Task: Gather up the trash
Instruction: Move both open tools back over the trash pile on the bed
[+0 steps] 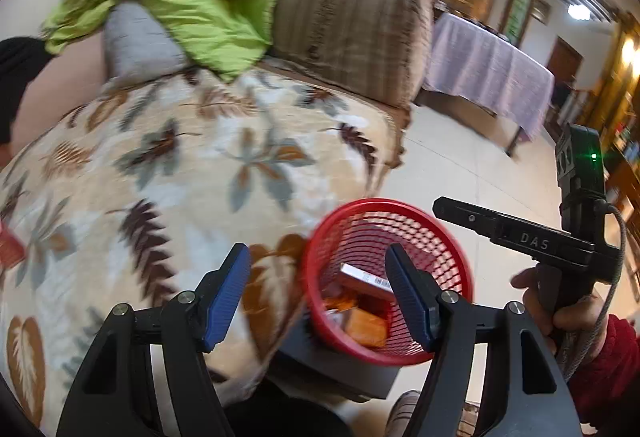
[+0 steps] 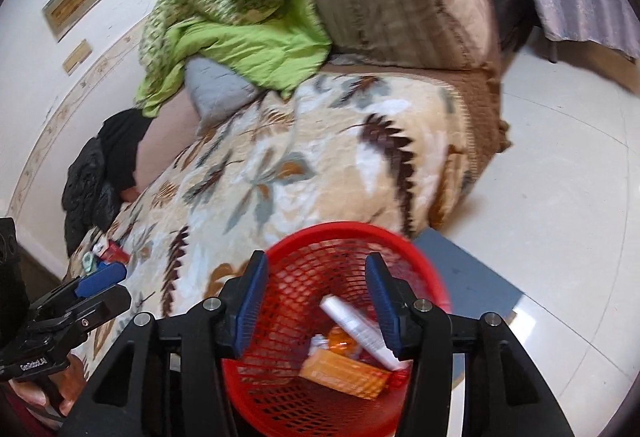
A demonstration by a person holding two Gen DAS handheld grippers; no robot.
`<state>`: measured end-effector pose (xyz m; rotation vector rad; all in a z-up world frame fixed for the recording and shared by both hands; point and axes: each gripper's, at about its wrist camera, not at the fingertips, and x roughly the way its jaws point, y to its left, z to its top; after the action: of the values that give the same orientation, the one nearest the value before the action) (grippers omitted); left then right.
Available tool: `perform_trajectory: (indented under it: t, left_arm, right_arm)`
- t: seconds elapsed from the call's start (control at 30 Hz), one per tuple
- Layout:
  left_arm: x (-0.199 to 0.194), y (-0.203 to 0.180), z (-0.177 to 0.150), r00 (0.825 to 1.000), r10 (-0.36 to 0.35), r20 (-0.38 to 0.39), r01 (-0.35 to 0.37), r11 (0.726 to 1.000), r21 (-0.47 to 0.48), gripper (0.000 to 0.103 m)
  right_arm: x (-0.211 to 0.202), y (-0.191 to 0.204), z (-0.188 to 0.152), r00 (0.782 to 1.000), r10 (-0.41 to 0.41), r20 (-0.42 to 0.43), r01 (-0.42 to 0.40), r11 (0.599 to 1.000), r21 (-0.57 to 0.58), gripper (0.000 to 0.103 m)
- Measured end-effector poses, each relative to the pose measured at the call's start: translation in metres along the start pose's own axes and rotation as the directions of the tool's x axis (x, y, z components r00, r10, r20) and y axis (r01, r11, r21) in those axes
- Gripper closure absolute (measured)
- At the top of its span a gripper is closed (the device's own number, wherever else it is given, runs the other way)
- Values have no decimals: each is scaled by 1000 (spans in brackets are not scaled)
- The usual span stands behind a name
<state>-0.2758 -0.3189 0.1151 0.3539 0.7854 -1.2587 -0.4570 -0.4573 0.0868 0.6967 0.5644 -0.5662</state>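
A red mesh basket (image 1: pixel 400 221) stands beside the bed on a dark block (image 1: pixel 344 369). Inside lie an orange packet (image 1: pixel 366 329) and a red-and-white box (image 1: pixel 366 277). My left gripper (image 1: pixel 320 295) hovers open over the basket's left rim with nothing between its blue pads. My right gripper (image 2: pixel 316 305) is open right above the basket (image 2: pixel 352 237); a blurred white tube (image 2: pixel 360 333) lies below it in the basket, clear of both pads, over the orange packet (image 2: pixel 344 373). Small red and white litter (image 2: pixel 110 253) remains on the bedspread near the left gripper (image 2: pixel 100 281).
The bed carries a leaf-patterned blanket (image 1: pixel 180 165), a green quilt (image 1: pixel 192 9) and a grey pillow (image 1: pixel 140 45). Dark clothing (image 2: pixel 100 173) lies by the wall. A sofa arm (image 1: pixel 352 33) sits behind the bed, and a cloth-covered table (image 1: pixel 492 69) stands across the pale tiled floor (image 2: pixel 560 197).
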Motion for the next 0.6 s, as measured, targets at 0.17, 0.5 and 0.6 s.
perform_trajectory:
  t: [0.17, 0.5, 0.6]
  left_arm:
    - [-32, 41, -19, 995, 99, 30, -98, 994, -43, 34]
    - [-109, 155, -69, 947, 314, 69, -289, 925, -245, 34]
    - [-130, 196, -86, 923, 379, 63, -342, 885, -316, 31]
  right_arm:
    - [19, 65, -5, 995, 97, -32, -101, 985, -139, 49]
    - [69, 208, -27, 960, 243, -138, -275, 909, -313, 48]
    - [86, 245, -34, 947, 265, -179, -313, 884, -347, 39]
